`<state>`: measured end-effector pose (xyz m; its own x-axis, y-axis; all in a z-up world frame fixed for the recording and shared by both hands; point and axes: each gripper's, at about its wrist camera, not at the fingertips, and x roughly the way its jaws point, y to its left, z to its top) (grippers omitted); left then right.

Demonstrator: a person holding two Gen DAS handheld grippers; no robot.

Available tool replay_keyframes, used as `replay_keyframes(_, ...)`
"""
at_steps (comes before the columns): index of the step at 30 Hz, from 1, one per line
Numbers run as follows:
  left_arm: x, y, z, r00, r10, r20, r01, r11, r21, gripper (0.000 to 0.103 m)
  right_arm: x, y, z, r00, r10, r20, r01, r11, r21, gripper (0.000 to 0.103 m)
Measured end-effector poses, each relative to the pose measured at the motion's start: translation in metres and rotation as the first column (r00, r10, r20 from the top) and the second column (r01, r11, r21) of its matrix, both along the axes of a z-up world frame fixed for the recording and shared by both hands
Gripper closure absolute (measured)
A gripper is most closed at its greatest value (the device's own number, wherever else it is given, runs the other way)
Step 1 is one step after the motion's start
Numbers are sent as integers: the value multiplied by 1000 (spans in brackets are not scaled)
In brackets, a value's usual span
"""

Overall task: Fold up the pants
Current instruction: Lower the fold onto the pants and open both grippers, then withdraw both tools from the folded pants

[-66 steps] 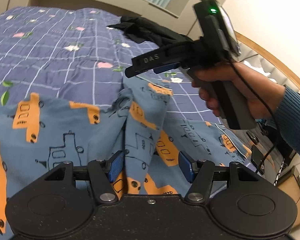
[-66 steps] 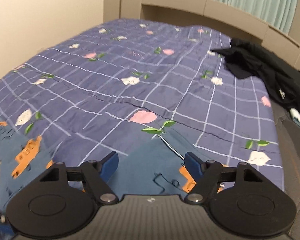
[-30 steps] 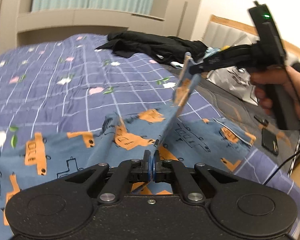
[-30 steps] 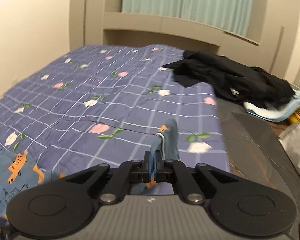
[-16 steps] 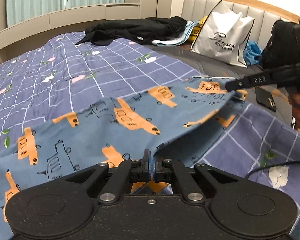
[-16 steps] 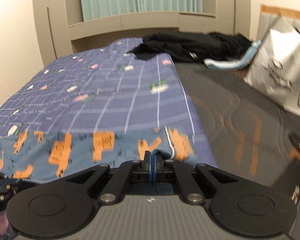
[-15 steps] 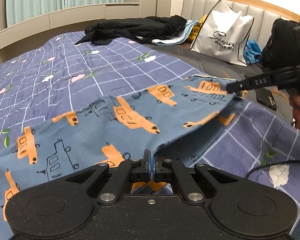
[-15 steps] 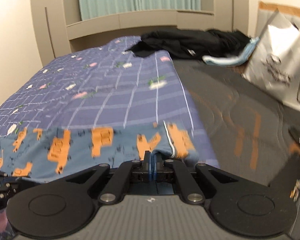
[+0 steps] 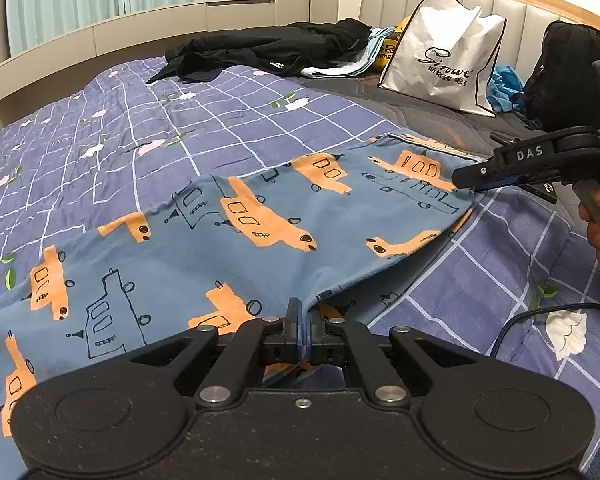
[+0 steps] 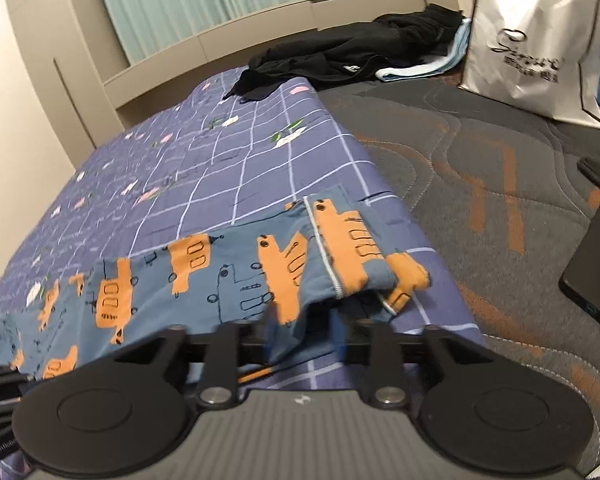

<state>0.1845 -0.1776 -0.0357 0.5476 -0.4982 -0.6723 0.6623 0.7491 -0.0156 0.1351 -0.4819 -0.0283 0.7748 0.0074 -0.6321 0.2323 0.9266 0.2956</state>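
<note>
Blue pants [image 9: 228, 240] edge (left gripper [image 9: 299, 326] pinching)

A purple-blue quilt with a white grid and small flower prints [image 9: 228, 128] covers most of the bed. Beside the quilt lies bare dark grey quilted mattress with orange stitched curves [image 10: 480, 168]. At the quilt's far edge sits a heap of black clothing [image 9: 268, 54], with a light blue cloth [image 10: 424, 68] tucked against it. A white paper shopping bag with black lettering [image 9: 444, 56] stands on the mattress, well apart from the quilt. A black phone [image 10: 596, 268] lies flat on the mattress. Pale green curtains [image 10: 220, 4] hang behind the bed.
</note>
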Motion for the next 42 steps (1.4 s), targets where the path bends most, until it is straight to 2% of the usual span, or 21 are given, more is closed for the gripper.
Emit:
replay_keyframes(10, 0, 0, 0, 1000, 1, 3, -1, 1000, 1, 102, 0, -35, -2, 993, -112, 45, 105, 985, 135, 64)
replay_keyframes(12, 0, 0, 0, 1000, 1, 8, -1, 1000, 3, 102, 2, -36, -2, 991, -125, 53, 117, 985, 126, 66)
replay_keyframes(13, -1, 0, 1, 1000, 0, 13, 0, 1000, 3, 102, 2, -36, -1, 990, -133, 53, 127, 986, 112, 70)
replay_keyframes(14, -2, -1, 2, 1000, 0, 19, 0, 1000, 3, 102, 2, -35, -1, 989, -138, 55, 133, 987, 95, 85)
replay_keyframes(15, -3, -1, 3, 1000, -1, 29, 1, 1000, 3, 102, 2, -34, -1, 989, -135, 62, 131, 989, 68, 89)
replay_keyframes(21, -6, -3, 6, 998, -18, 54, 17, 1000, 8, 102, -6, -20, 7, 984, -147, 97, 151, 988, -35, 93)
replay_keyframes(24, -4, -4, 1, 999, -19, 39, 19, 1000, 14, 102, -8, -18, 7, 985, -155, 82, 159, 986, -51, 93)
replay_keyframes(29, -1, 0, -4, 1000, -21, 9, 22, 1000, -10, 94, -5, -18, 1, 987, -156, 34, 157, 986, -60, 93)
replay_keyframes(32, 2, 6, -3, 999, -19, -39, 17, 998, -67, 76, -3, -15, 0, 988, -154, 11, 154, 985, -72, 90)
replay_keyframes(34, 4, 14, 0, 998, -14, -67, 6, 992, -125, 53, -4, -14, 1, 988, -152, 14, 153, 985, -79, 82)
replay_keyframes(36, 5, 24, 4, 998, 7, -70, -18, 986, -166, 39, -6, -12, 3, 987, -156, 22, 158, 983, -94, 45)
replay_keyframes(37, 6, 31, 7, 998, 20, -61, -31, 983, -178, 33, -7, -12, 4, 987, -156, 28, 158, 982, -104, 39)
replay_keyframes(40, 17, 53, 15, 997, 78, -30, -82, 979, -186, 23, -10, -3, 8, 988, -146, 44, 151, 976, -155, 23)
replay_keyframes(41, 23, 62, 17, 994, 108, -22, -110, 978, -179, 21, -11, 2, 9, 989, -137, 51, 144, 975, -171, 12)
replay_keyframes(42, 31, 72, 19, 989, 145, -15, -145, 975, -168, 19, -12, 5, 11, 990, -125, 62, 134, 974, -182, 6)
